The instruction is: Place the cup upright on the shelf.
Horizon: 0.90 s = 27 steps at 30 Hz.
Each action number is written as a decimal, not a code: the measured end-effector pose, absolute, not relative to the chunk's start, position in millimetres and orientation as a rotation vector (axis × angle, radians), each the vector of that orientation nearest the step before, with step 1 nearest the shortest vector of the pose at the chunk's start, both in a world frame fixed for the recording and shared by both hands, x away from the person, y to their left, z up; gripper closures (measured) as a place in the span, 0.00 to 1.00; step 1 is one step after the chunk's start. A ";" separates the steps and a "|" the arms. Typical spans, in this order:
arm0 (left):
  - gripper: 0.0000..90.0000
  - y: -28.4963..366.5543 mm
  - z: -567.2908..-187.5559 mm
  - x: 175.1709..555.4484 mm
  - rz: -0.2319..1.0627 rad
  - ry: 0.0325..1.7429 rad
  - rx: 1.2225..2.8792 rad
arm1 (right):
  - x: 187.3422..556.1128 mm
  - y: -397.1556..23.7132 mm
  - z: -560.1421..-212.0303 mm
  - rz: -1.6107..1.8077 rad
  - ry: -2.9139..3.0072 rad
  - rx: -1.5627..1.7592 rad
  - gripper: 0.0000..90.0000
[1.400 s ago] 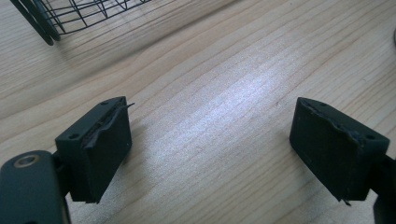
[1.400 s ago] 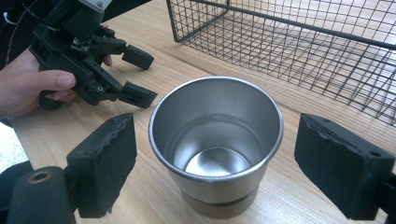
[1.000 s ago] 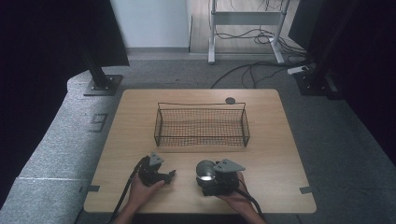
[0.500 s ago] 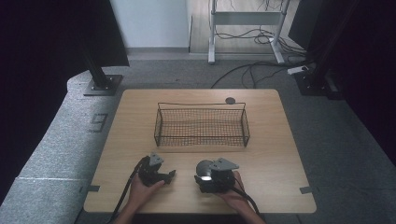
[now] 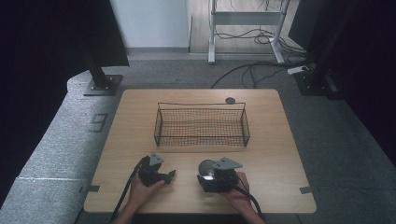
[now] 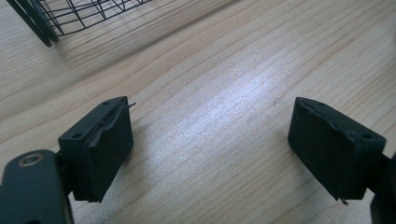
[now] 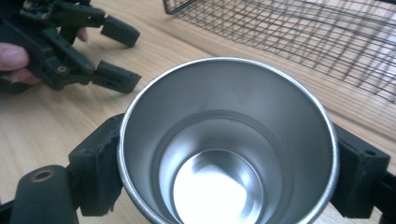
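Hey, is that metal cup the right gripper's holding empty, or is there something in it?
Empty. The right gripper view looks straight into the metal cup: bare shiny walls and bottom, nothing inside.

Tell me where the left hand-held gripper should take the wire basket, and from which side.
Probably the near long rim of the wire basket, from above. The walls are thin open mesh and stand upright, so open jaws of the left hand-held gripper can straddle the top wire, one inside and one outside. Near mid-length should keep it level.
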State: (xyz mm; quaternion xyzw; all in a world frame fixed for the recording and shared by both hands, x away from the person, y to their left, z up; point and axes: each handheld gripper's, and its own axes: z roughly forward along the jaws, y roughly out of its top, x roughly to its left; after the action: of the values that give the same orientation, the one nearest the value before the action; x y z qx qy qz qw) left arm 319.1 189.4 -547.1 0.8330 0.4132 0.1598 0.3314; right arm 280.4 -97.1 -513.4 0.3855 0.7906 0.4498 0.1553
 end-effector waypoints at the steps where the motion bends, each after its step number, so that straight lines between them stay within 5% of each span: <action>1: 0.15 189.4 -547.1 319.1 0.418 1.080 2.178 | 279.8 -99.1 -511.7 1.303 2.245 1.111 0.16; 27: 0.15 189.4 -547.1 319.2 0.418 1.081 2.177 | 277.8 -115.5 -486.6 1.378 2.152 1.113 0.16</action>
State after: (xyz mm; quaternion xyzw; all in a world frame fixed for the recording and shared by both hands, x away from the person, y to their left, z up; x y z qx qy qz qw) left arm 319.2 189.4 -547.1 0.8329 0.4135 0.1597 0.3314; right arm 277.8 -115.5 -486.6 0.3931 0.7599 0.4868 0.1763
